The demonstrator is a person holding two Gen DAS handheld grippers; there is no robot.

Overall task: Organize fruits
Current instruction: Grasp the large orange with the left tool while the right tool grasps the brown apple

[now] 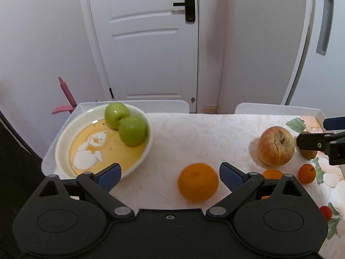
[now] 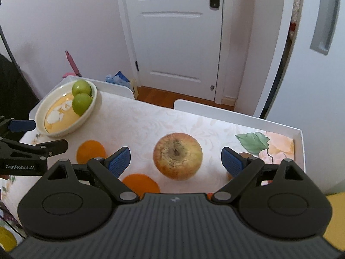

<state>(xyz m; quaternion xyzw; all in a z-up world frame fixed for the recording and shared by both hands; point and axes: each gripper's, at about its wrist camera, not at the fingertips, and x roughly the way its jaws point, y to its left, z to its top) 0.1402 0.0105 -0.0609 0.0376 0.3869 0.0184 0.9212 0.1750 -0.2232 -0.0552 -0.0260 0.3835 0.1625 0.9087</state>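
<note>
Two green apples (image 1: 125, 125) lie in a cream bowl (image 1: 64, 138) with a snowman picture at the table's far left; the bowl also shows in the right wrist view (image 2: 43, 112). My left gripper (image 1: 170, 176) is open, with a large orange (image 1: 198, 185) just ahead between its fingers, nearer the right one. My right gripper (image 2: 176, 160) is open, with a wrinkled red-yellow apple (image 2: 177, 158) between its fingers, not touching. Small oranges (image 1: 306, 173) lie nearby, and a kiwi (image 1: 309, 153) sits behind the red apple (image 1: 276, 149).
The table has a floral cloth (image 2: 140, 120) and a raised white rim (image 2: 237, 112). Two more oranges (image 2: 90, 151) lie left of the right gripper. A white door (image 1: 151, 43) and a pink object (image 1: 66, 95) stand beyond the table.
</note>
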